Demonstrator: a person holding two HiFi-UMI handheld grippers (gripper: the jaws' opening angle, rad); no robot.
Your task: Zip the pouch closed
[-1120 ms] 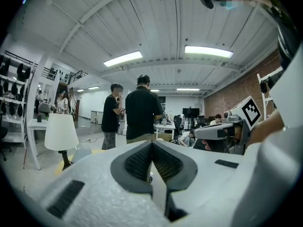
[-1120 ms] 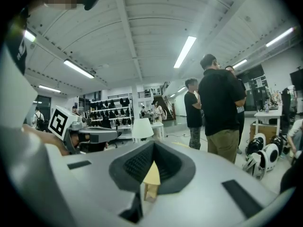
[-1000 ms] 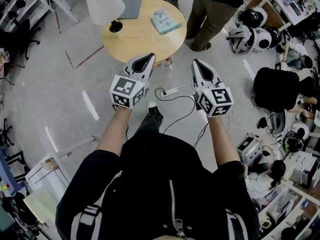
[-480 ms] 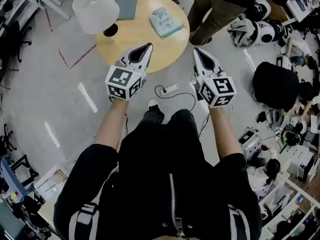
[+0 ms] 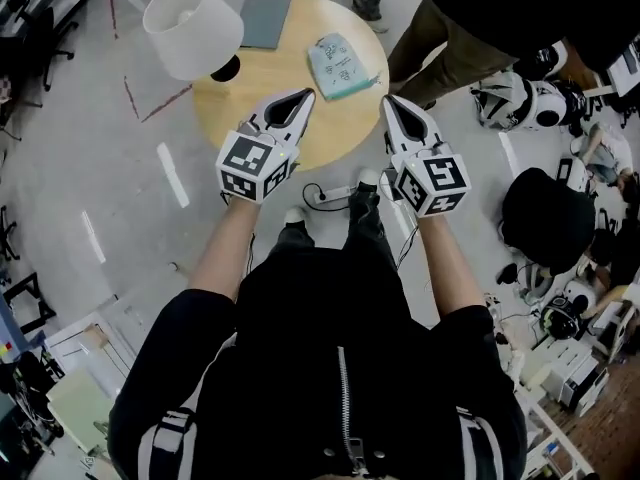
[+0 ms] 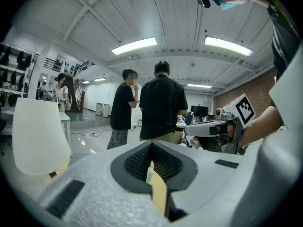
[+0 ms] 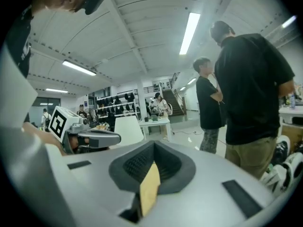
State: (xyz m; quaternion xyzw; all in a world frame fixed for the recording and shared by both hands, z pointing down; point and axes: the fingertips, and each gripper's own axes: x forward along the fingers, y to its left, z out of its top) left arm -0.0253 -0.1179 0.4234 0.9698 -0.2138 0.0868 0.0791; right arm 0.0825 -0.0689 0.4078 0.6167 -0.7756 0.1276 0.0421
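A light teal pouch (image 5: 340, 65) with print on it lies flat on the far right part of a round wooden table (image 5: 250, 88). Its zip is too small to make out. My left gripper (image 5: 307, 96) is shut, its tip above the table's near edge, short of the pouch and left of it. My right gripper (image 5: 386, 100) is also shut and hangs just off the table's right rim, below the pouch. Neither touches the pouch. In the left gripper view the left gripper (image 6: 151, 144) has its jaws closed on nothing, and so does the right gripper (image 7: 154, 144) in the right gripper view.
A lamp with a white shade (image 5: 190, 26) stands on the table's left side, with a grey flat pad (image 5: 265, 18) behind it. A person in dark clothes (image 5: 470, 38) stands at the table's far right. A power strip with cable (image 5: 335, 194) lies on the floor; helmets (image 5: 520, 103) sit to the right.
The table has come closer in the head view. Both grippers now reach its near edge, nearer the pouch, and both have stayed shut.
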